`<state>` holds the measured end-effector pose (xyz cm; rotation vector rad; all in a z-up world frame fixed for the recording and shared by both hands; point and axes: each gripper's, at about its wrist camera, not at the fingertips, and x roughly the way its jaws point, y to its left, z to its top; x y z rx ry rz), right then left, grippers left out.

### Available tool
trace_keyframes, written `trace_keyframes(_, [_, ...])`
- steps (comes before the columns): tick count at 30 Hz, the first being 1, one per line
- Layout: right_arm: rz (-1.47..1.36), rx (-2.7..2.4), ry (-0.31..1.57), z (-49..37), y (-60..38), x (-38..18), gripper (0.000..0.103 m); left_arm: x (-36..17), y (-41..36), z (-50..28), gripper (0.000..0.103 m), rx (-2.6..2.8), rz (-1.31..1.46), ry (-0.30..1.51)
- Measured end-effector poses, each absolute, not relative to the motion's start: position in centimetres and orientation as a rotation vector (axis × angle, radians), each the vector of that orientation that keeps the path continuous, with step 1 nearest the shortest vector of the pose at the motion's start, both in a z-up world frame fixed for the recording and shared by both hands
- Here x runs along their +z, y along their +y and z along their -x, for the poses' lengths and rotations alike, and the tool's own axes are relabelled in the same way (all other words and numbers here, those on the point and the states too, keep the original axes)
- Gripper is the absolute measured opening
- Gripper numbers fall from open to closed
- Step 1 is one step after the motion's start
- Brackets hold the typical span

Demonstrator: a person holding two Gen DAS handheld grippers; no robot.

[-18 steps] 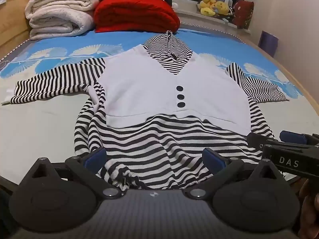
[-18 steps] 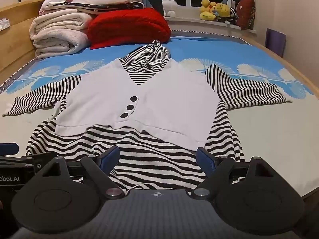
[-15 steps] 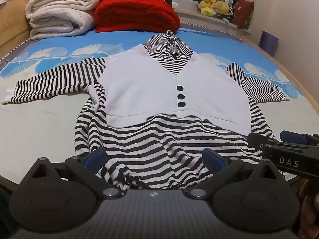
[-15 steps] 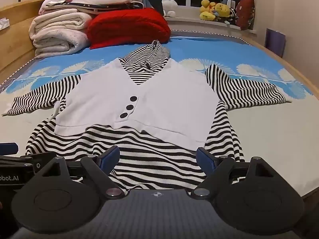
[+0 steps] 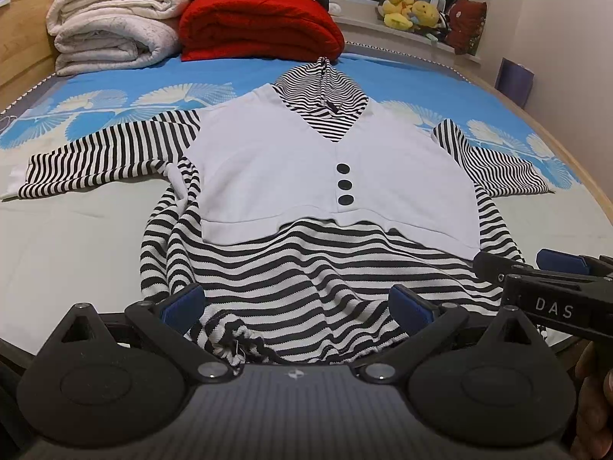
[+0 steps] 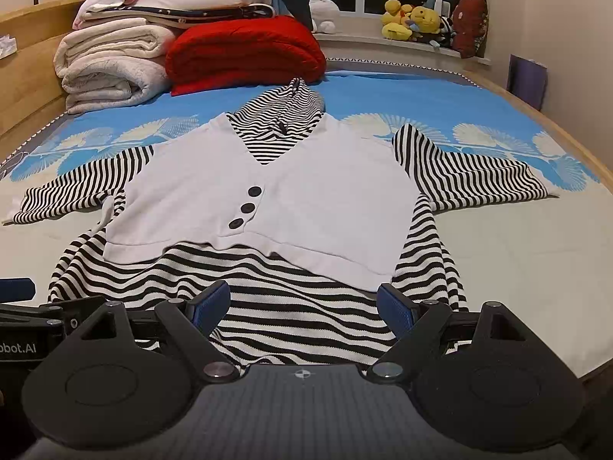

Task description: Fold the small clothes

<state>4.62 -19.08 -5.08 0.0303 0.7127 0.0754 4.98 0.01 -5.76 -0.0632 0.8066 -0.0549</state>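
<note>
- Nothing has shifted since the earlier frames; both grippers and the garment lie as before.
- Striped hooded top (image 5: pixel 306 268) lies flat at the near edge of the bed (image 5: pixel 57 249), sleeves spread, hood toward the folded blankets (image 5: pixel 115 30) at the far end.
- Left gripper (image 5: pixel 295 303): jaws wide apart over the bunched hem, clamping nothing.
- Right gripper (image 6: pixel 304 303): jaws wide apart above the hem, clamping nothing.
- Plush toys (image 6: pixel 413 19) sit on the far windowsill.
</note>
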Motion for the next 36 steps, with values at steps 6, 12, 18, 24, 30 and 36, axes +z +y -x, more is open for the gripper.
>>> trace_keyframes(6, [-0.029,0.077,0.709,-4.6,-19.1,-5.1,0.085,-5.8,0.0,-5.0,0.102,-0.056,0.063,0.806])
trace_keyframes(12, [-0.03,0.076,0.71,-4.6,-19.1,-5.0,0.085,-5.8,0.0,-5.0,0.102,-0.056,0.063,0.806])
trace_keyframes(18, [-0.03,0.076,0.709,-4.6,-19.1,-5.0,0.085,-5.8,-0.1,-4.9,0.102,-0.054,0.062,0.807])
trace_keyframes(24, [-0.029,0.075,0.709,-4.6,-19.1,-5.0,0.085,-5.8,-0.6,-4.8,0.102,-0.055,0.06,0.807])
trace_keyframes(30, [-0.029,0.076,0.709,-4.6,-19.1,-5.0,0.085,-5.5,-0.6,-4.8,0.102,-0.058,0.061,0.804])
trace_keyframes(36, [-0.038,0.046,0.663,-4.4,-19.8,-3.9,0.085,-2.3,1.0,-6.0,0.089,-0.071,0.067,0.714])
